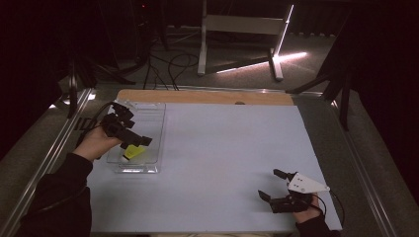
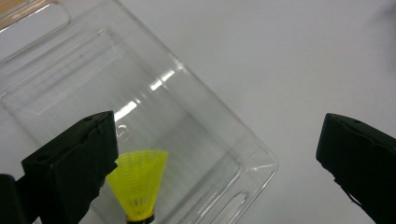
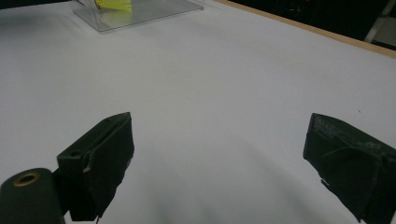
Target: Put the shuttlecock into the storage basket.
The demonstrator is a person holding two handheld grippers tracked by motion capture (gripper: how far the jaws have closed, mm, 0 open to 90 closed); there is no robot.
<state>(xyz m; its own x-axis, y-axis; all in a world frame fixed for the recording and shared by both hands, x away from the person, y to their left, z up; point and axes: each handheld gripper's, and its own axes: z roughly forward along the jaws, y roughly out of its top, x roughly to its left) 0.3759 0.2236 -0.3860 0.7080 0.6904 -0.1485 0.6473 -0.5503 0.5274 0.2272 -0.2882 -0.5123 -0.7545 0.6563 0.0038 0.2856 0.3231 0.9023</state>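
A yellow shuttlecock (image 1: 132,151) (image 2: 137,182) lies inside a clear plastic tray (image 1: 153,129) (image 2: 187,116) on the left part of the white table. My left gripper (image 1: 140,140) (image 2: 217,154) hovers just above the tray, open, its left jaw right beside the shuttlecock's skirt and apart from it. My right gripper (image 1: 271,184) (image 3: 219,158) rests low over the bare table near the front right edge, open with nothing between its jaws. Far off in the right gripper view the tray (image 3: 154,11) and the shuttlecock (image 3: 112,4) show at the top.
The white table top (image 1: 232,148) stretches between both hands. A wooden strip (image 1: 197,96) runs along the far edge. Metal rails flank the table, and a stand with cables (image 1: 237,44) sits on the floor beyond.
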